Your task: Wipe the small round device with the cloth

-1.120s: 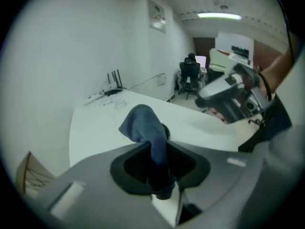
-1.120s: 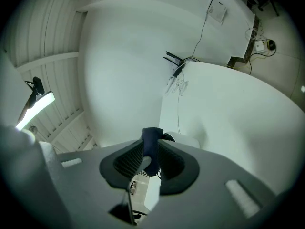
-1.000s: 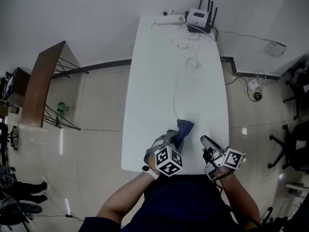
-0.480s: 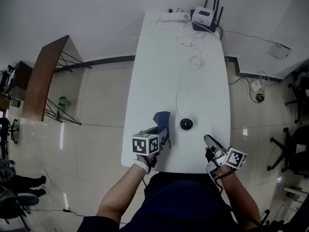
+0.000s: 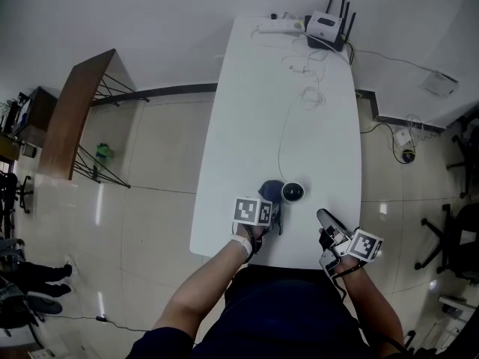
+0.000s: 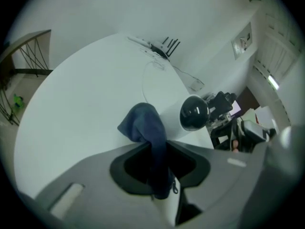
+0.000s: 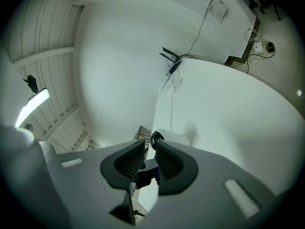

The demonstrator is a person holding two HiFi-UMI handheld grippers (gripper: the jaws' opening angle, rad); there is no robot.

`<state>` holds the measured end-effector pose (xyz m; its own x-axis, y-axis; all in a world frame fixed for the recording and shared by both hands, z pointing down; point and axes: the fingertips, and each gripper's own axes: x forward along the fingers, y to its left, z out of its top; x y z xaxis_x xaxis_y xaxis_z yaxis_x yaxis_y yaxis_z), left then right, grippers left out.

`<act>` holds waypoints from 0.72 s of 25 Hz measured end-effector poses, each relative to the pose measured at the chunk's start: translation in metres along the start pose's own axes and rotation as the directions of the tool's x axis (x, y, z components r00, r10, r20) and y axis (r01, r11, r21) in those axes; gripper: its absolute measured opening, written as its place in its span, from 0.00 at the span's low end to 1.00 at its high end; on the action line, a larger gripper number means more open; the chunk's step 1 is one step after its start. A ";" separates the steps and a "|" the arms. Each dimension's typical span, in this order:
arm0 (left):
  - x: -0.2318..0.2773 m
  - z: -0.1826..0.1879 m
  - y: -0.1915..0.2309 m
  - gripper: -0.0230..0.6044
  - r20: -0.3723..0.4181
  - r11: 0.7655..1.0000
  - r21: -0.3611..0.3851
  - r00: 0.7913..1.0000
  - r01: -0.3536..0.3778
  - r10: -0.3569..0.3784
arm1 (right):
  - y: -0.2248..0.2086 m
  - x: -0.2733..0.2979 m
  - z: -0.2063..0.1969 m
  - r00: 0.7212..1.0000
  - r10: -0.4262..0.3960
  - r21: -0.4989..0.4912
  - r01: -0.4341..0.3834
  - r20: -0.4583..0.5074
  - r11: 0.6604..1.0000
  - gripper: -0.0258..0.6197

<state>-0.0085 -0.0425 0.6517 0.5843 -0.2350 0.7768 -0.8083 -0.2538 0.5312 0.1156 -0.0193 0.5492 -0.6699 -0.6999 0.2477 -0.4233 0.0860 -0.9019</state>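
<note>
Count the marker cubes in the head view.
2. One cube tops the left gripper, which grips the cloth by the round device; the other tops the right gripper at the table's near edge.

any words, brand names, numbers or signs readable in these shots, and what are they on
None can be read.
Black-and-white marker cube on the left tongs, and the one on the right tongs: square patterns only, no letters.
White router with black antennas: any print too small to tell.
Small round white device with dark dome: no label shows.
Dark blue cloth: plain.
</note>
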 end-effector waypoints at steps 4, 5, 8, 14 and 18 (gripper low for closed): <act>0.000 0.003 -0.003 0.18 0.006 1.000 0.008 1.000 0.010 -0.010 | -0.001 0.001 -0.004 1.000 -0.003 0.012 0.004 -0.015 1.000 0.16; -0.003 0.005 -0.005 0.18 0.024 1.000 0.011 1.000 0.012 -0.012 | -0.001 0.001 -0.004 1.000 -0.003 0.011 0.004 -0.017 1.000 0.16; -0.017 0.016 -0.016 0.18 0.100 0.998 0.065 0.995 0.000 -0.007 | -0.003 -0.001 -0.001 1.000 -0.005 0.005 0.005 -0.017 1.000 0.16; -0.044 0.031 -0.042 0.18 0.213 0.921 0.359 0.974 -0.149 0.075 | -0.011 -0.004 0.001 1.000 0.005 0.000 -0.005 -0.008 1.000 0.16; -0.042 0.028 -0.058 0.18 0.243 0.763 0.598 0.963 -0.244 0.117 | -0.023 -0.009 -0.001 1.000 -0.002 -0.024 0.001 -0.012 1.000 0.16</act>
<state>0.0162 -0.0441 0.5791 0.4857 -0.4842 0.7277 -0.7161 -0.6979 0.0136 0.1309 -0.0146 0.5678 -0.6762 -0.6918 0.2532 -0.4388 0.1021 -0.8928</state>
